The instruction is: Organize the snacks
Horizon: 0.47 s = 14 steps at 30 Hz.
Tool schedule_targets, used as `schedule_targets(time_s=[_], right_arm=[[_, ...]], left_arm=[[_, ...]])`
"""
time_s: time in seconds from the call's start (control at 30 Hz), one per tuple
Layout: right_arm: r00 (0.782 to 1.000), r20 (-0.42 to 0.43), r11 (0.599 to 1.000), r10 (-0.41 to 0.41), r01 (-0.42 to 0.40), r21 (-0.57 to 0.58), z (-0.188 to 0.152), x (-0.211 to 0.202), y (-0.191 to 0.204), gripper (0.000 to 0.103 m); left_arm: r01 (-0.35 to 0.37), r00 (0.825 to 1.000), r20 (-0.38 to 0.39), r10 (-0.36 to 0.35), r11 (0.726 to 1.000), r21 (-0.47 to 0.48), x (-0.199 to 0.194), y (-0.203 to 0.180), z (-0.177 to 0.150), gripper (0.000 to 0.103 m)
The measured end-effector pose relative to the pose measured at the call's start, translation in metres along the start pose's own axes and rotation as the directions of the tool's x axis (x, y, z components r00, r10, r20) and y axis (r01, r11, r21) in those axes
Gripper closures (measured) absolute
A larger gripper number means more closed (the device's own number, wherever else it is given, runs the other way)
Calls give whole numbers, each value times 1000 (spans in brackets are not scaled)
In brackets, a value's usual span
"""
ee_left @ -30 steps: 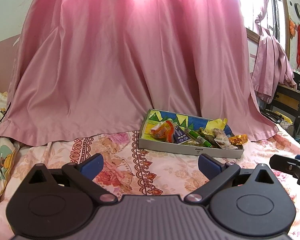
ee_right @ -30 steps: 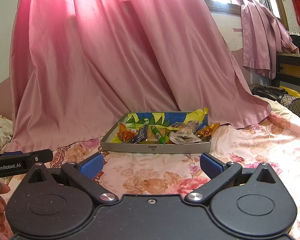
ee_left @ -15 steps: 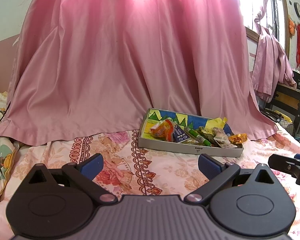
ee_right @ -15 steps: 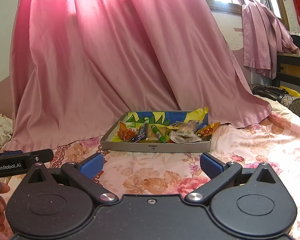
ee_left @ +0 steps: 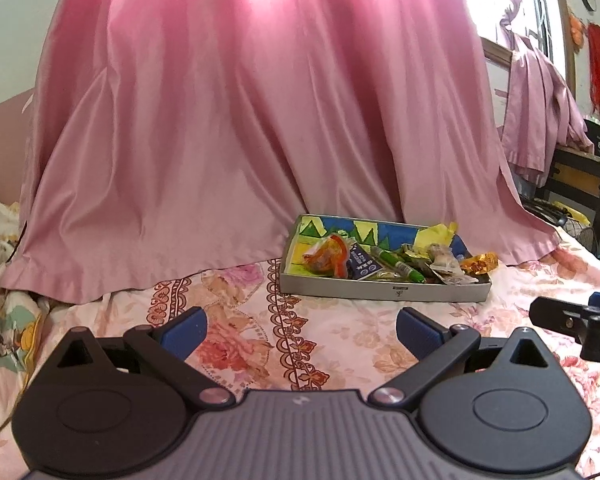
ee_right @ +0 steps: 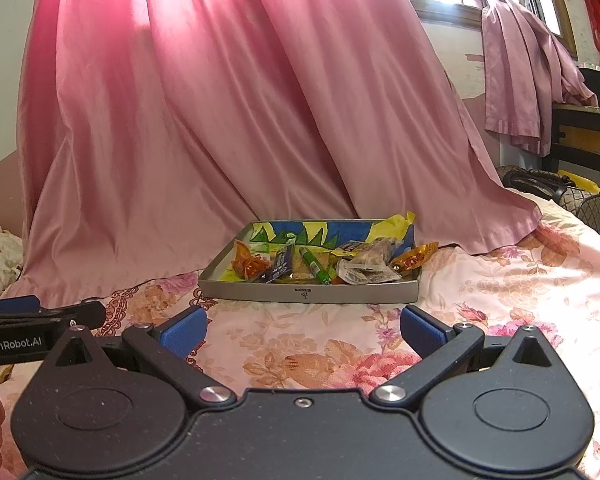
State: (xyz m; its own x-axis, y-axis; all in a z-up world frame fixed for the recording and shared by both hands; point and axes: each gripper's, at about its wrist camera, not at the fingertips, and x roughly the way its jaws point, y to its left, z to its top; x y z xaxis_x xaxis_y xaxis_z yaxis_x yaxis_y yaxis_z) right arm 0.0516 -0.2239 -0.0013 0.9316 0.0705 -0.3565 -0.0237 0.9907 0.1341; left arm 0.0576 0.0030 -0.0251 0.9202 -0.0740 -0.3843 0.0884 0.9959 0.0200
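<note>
A shallow grey tray (ee_left: 380, 292) with a blue, yellow and green lining sits on the floral bedsheet; it also shows in the right wrist view (ee_right: 260, 292). It holds several snack packets: an orange one (ee_left: 326, 258), a dark blue one (ee_left: 362, 266), a green tube (ee_left: 398, 266) and clear wrappers (ee_right: 370, 268). A gold packet (ee_left: 480, 262) hangs over the tray's right end. My left gripper (ee_left: 302, 330) and right gripper (ee_right: 302, 330) are both open and empty, well short of the tray.
A pink curtain (ee_left: 260, 120) hangs right behind the tray and drapes onto the bed. A dark cabinet (ee_right: 584, 140) and a bag (ee_right: 556, 192) stand to the right. The other gripper shows at the edge of each view (ee_left: 576, 320) (ee_right: 32, 328).
Both views have crept slightly; the tray sits a little lower and nearer in frame. Both grippers stay open and empty.
</note>
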Motion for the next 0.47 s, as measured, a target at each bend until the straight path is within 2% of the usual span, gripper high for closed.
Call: schedule_targets(time_s=[0.47], right_arm=[[1000,-6,1000,2,-2,-12,-1,1,0,1]], left_arm=[[-6,1000,-5,6,1000,-6,1,2,1,0]])
